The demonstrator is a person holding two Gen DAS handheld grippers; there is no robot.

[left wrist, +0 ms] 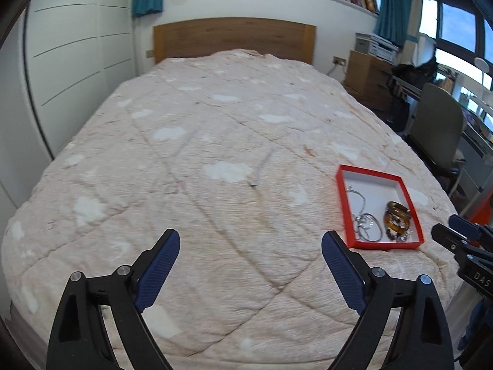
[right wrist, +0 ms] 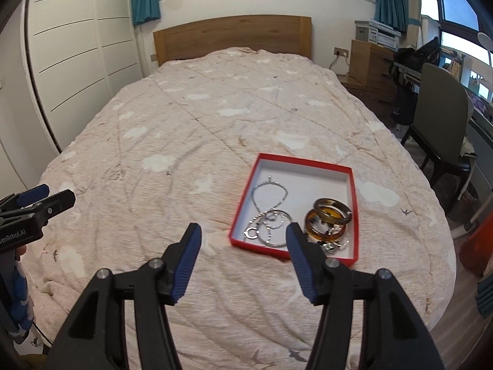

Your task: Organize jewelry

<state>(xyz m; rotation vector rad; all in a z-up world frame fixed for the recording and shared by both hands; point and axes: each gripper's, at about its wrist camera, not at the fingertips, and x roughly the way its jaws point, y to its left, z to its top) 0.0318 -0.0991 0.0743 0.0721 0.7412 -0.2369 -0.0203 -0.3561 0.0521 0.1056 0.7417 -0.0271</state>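
the left tool fills the bottom of the left wrist view, and its two blue pads are spread wide apart with nothing between them, only the bed cover behind. the right tool stands at the bottom of the right wrist view; its pads are also spread, less wide, and they pinch nothing. in this view the right pad covers the near edge of the tray, but it does not touch the jewelry.

the red tray lies on the bed, in the lower right part of the right wrist view and at the right side of the left wrist view. its inside is white. in the left half of the tray lies a silver chain necklace, and its lower end is mixed with thin silver hoops and a small c-shaped pendant. in the right half, two amber bangles lie one upon the other, with some small silver and dark pieces just beside them near the front wall.

the bed has a pink quilt with white cloud shapes, and a wooden headboard at the top centre. a chair stands at the right edge. each tool shows at the border of the other view, well apart from the tray.
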